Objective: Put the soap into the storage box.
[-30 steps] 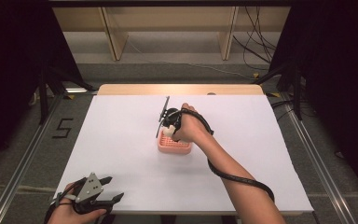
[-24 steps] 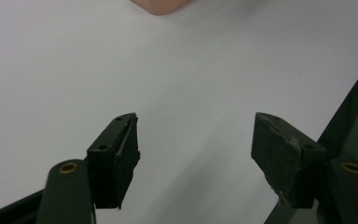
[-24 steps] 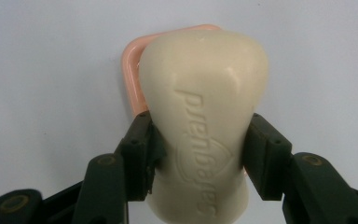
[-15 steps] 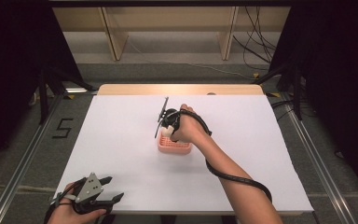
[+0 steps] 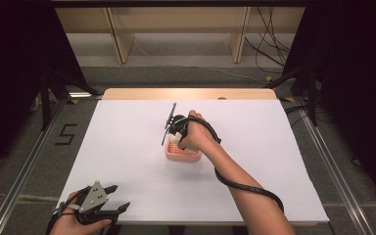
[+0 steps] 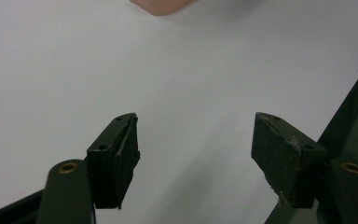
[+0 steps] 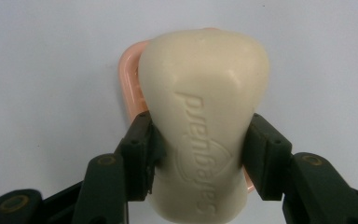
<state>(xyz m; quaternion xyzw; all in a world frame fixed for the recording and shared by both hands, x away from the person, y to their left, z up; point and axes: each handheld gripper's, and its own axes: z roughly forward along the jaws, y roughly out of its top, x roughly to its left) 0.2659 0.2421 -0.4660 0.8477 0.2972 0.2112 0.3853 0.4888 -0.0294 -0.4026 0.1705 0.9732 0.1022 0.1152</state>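
We are holding the cream oval soap bar (image 7: 200,126) clamped in our right tool (image 7: 200,154) over the pink plastic soap dish (image 5: 182,154); next we are lowering it squarely in. Left tool (image 6: 193,149), at 7 o'clock, is gaping empty.

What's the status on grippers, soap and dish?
Right gripper clamped on soap bar, over pink dish. Left gripper open, idle. Nothing in the way.
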